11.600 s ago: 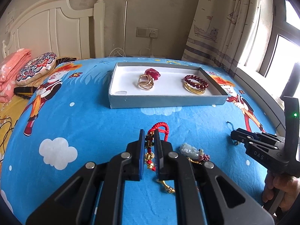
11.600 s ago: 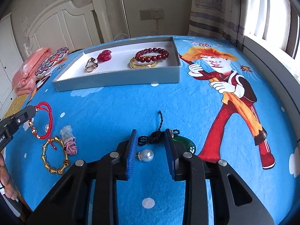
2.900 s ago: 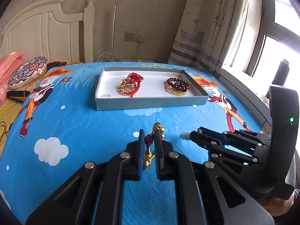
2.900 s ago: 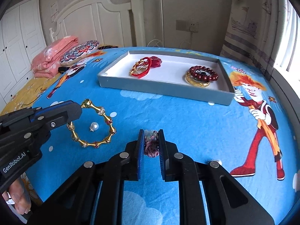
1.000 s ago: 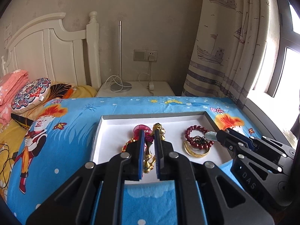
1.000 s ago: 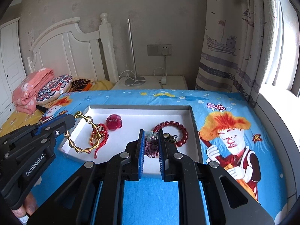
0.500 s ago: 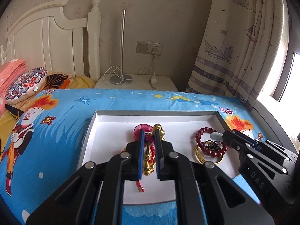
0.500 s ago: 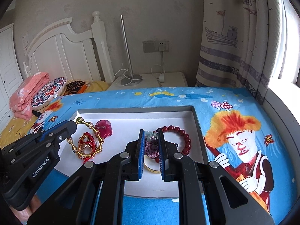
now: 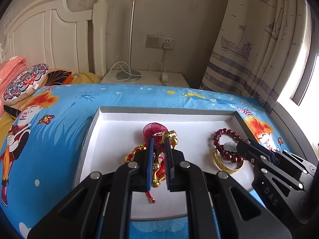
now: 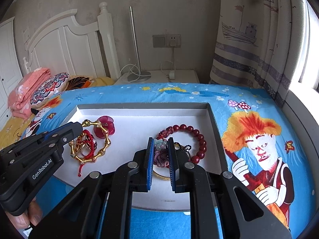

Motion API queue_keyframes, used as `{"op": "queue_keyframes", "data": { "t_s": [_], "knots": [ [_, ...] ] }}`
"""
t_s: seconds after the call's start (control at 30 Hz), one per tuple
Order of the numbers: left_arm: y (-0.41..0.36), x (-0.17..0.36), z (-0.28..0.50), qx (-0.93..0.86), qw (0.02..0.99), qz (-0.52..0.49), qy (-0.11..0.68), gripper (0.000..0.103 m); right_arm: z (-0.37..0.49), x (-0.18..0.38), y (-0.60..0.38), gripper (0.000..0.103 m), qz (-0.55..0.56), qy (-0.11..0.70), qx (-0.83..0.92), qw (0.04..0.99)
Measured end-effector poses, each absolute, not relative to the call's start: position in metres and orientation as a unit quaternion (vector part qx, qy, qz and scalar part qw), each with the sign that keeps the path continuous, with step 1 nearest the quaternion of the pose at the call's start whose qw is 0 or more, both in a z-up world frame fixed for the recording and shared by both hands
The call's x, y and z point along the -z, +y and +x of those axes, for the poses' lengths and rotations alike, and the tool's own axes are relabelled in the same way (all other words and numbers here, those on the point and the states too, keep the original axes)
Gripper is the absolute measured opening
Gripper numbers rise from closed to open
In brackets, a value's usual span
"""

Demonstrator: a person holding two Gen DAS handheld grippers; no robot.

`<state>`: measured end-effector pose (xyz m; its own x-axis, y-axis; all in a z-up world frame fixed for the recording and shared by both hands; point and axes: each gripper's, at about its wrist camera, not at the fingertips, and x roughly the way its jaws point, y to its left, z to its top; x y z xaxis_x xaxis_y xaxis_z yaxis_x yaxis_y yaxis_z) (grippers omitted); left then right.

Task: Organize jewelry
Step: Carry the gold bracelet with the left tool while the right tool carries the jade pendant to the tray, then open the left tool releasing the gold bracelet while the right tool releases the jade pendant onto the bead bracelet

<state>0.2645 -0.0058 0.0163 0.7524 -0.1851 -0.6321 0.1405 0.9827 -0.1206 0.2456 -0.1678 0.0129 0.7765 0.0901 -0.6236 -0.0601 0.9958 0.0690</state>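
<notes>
Since a second ago both claws have come forward and lower over the tray (image 9: pixel 93 119), which now fills more of each view. The left claw (image 9: pixel 159 145) is pressed together on a gold bamboo-link bracelet (image 10: pixel 99 127), which hangs from its tips just above the left part of the tray; right under it lie a red cord bracelet (image 10: pixel 87 139) with gold beads and a dark pink flower piece (image 10: pixel 105 127), so that spot is already crowded. The right claw (image 10: pixel 161 145) is pinching a pale jade charm with a pink knotted cord (image 10: pixel 160 158), held over the right part of the tray, within the ring of a dark red bead bracelet (image 10: pixel 191 133) that lies on a gold bangle (image 9: pixel 227 167); a small black cord (image 10: pixel 184 147) lies there too. The middle of the tray's white floor between the two heaps is bare. The tray sits on a bed with a blue cartoon-print sheet (image 10: pixel 249 103). Behind it stand a white headboard (image 9: pixel 49 39), a white nightstand (image 9: pixel 145 77) bearing a lamp with a thin metal stem (image 9: pixel 130 39) and a plugged-in charger cable (image 9: pixel 164 59), and a ship-print curtain (image 9: pixel 249 39) at the window. A folded pink blanket (image 10: pixel 28 91) and a patterned cushion (image 10: pixel 47 89) lie at the left. Fingertips (image 10: pixel 26 219) of the person's hand show under the left claw's handle.
</notes>
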Motion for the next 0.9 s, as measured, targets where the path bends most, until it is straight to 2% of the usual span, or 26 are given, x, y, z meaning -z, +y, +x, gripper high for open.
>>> {"op": "queue_keyframes", "data": {
  "t_s": [0.13,0.27,0.4,0.47,0.53,0.6,0.67,0.9],
  "knots": [
    [-0.005,-0.013,0.267,0.081,0.933,-0.034,0.348,0.011,0.245,-0.012,-0.168,0.015,0.022,0.330,-0.036,0.943],
    [-0.004,-0.012,0.267,0.077,0.934,-0.034,0.347,0.017,0.246,-0.011,-0.168,0.015,0.021,0.331,-0.034,0.943],
    [-0.004,-0.011,0.266,0.075,0.934,-0.034,0.347,0.041,0.247,-0.010,-0.169,0.016,0.022,0.333,-0.033,0.942],
    [-0.004,-0.011,0.266,0.076,0.935,-0.034,0.345,0.041,0.247,-0.009,-0.169,0.017,0.023,0.335,-0.030,0.941],
    [-0.004,-0.011,0.266,0.075,0.935,-0.034,0.345,0.041,0.247,-0.010,-0.170,0.023,0.023,0.333,-0.027,0.942],
    [-0.004,-0.010,0.266,0.074,0.935,-0.034,0.346,0.043,0.246,-0.011,-0.171,0.036,0.025,0.329,-0.027,0.944],
    [-0.004,-0.012,0.265,0.074,0.935,-0.035,0.344,0.045,0.245,-0.011,-0.170,0.040,0.023,0.326,-0.027,0.945],
    [-0.008,-0.025,0.254,0.072,0.943,-0.030,0.324,0.053,0.239,-0.016,-0.173,0.040,0.024,0.318,-0.021,0.948]
  ]
}}
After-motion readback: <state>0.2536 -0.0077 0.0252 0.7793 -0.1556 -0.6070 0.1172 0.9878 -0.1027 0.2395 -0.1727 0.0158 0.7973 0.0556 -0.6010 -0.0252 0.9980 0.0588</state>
